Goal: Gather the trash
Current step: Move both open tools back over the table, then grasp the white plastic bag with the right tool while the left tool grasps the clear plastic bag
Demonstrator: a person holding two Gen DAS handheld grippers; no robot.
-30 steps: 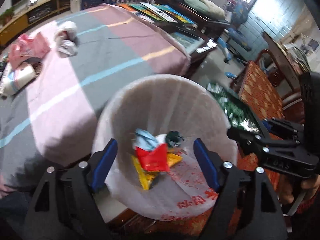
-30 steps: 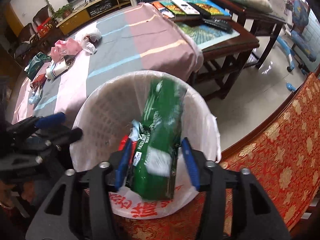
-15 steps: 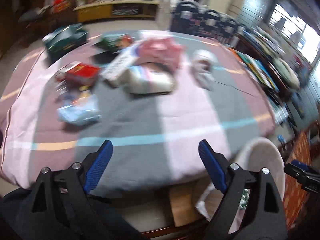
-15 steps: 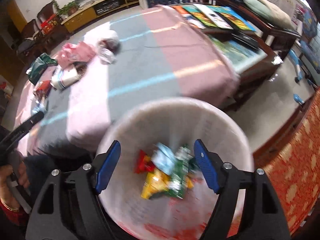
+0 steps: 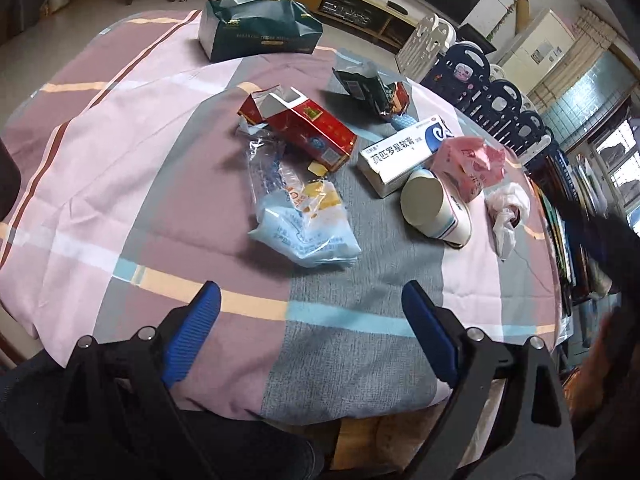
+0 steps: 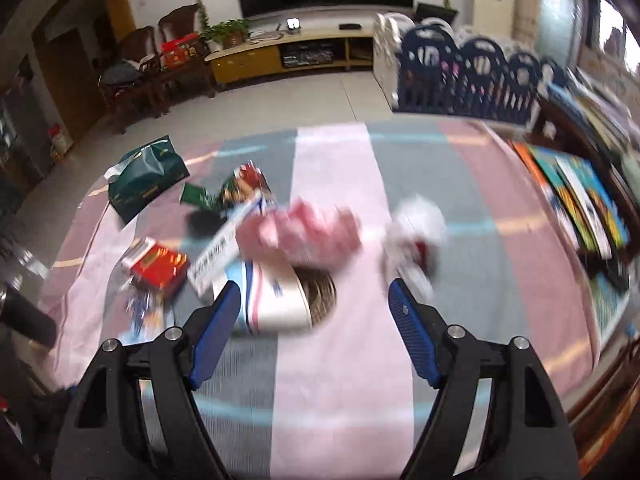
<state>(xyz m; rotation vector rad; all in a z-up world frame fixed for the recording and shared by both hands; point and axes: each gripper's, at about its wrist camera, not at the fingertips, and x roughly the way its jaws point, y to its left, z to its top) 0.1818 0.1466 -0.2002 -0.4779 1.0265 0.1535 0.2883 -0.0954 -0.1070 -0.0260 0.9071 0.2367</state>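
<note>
Trash lies scattered on the striped tablecloth (image 5: 120,184): a light blue plastic wrapper (image 5: 304,224), a torn red carton (image 5: 304,128), a white medicine box (image 5: 404,152), a paper cup on its side (image 5: 434,208), a pink bag (image 5: 468,164), crumpled white plastic (image 5: 506,208) and a dark foil wrapper (image 5: 368,88). My left gripper (image 5: 310,312) hangs over the table's near edge, below the blue wrapper; its jaws are opening with nothing between them. My right gripper (image 6: 314,310) hovers just short of the cup (image 6: 276,300) and pink bag (image 6: 304,232); its jaws are opening, nothing held.
A dark green tissue box (image 5: 256,28) stands at the far side of the table. Blue and white playpen panels (image 6: 460,76) and a low cabinet (image 6: 280,56) lie beyond. Books (image 6: 576,196) cover a side table at the right. A dark shape (image 5: 600,248) blurs the right edge.
Both grippers swung away from the white lined bin to the table. The right gripper let the green packet fall into the bin and opened wider. The bin is out of both views now.
</note>
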